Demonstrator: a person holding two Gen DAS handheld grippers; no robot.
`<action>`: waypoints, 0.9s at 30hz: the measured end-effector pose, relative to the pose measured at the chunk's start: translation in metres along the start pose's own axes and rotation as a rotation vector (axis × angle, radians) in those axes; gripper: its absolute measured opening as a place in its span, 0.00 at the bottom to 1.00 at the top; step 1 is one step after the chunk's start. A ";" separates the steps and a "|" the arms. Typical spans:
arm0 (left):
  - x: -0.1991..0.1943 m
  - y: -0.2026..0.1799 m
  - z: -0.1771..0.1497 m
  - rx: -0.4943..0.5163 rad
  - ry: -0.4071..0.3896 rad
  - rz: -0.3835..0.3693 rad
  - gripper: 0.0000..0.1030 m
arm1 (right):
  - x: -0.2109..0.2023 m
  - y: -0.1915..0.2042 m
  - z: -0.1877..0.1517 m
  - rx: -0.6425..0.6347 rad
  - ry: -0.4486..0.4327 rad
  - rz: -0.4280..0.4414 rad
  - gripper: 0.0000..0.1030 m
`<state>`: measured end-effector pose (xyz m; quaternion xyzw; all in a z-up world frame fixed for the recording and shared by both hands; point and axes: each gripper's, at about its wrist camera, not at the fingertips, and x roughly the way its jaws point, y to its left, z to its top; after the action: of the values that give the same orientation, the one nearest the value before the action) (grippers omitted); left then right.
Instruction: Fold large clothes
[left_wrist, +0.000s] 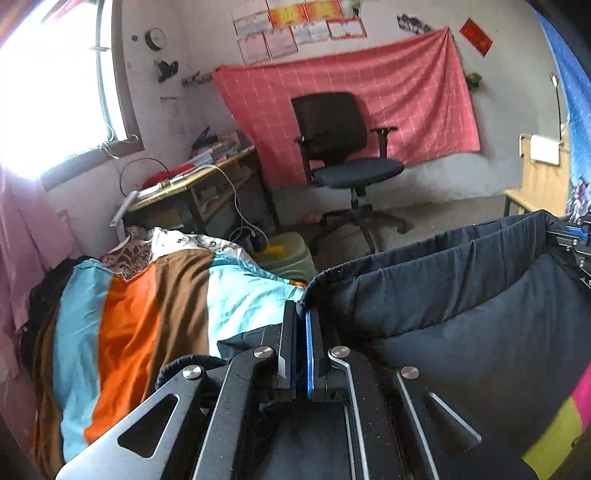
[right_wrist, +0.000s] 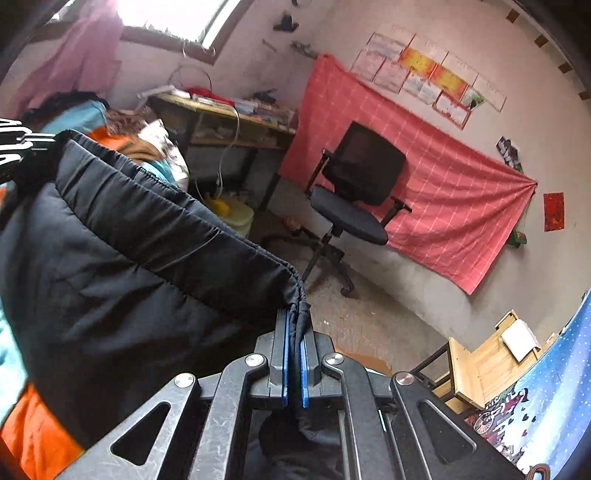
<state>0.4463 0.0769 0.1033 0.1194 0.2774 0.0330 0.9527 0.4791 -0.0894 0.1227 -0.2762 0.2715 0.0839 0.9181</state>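
A small room with grey plaster walls: a pink checked cloth (left_wrist: 369, 107) is pinned across the far wall, a black office chair (left_wrist: 343, 147) stands in front of it, and a cluttered wooden surface (left_wrist: 207, 173) sits under the bright window. Ahead of the left gripper (left_wrist: 303, 314) and to its left lies a bed under a striped blanket (left_wrist: 147, 295) of turquoise, orange and brown. That gripper is clamped tight on the gathered hem corner of a dark padded jacket (left_wrist: 461, 295), which stretches away to its right towards the other tool at the picture's edge. From the right wrist view, the right gripper (right_wrist: 294, 325) is likewise closed hard on the jacket's other hem corner, the fabric pinched between its blue pads (right_wrist: 285, 354); the quilted body of the garment bulges out to its left, held up above the blanket. Beyond this gripper is bare floor, and to its right a wooden bench (right_wrist: 476, 365) and a blue patterned fabric (right_wrist: 554, 387)
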 end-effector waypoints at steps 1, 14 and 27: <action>0.012 0.000 -0.001 -0.001 0.011 0.003 0.03 | 0.014 0.001 0.000 0.007 0.016 -0.003 0.05; 0.089 0.003 -0.018 -0.048 0.094 -0.018 0.03 | 0.109 0.018 -0.001 0.059 0.092 -0.040 0.08; 0.005 0.023 -0.019 -0.193 -0.101 -0.210 0.66 | 0.063 -0.004 -0.018 0.135 -0.128 -0.015 0.79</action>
<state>0.4403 0.1036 0.0903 -0.0008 0.2355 -0.0465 0.9708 0.5250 -0.1023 0.0781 -0.2098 0.2152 0.0759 0.9507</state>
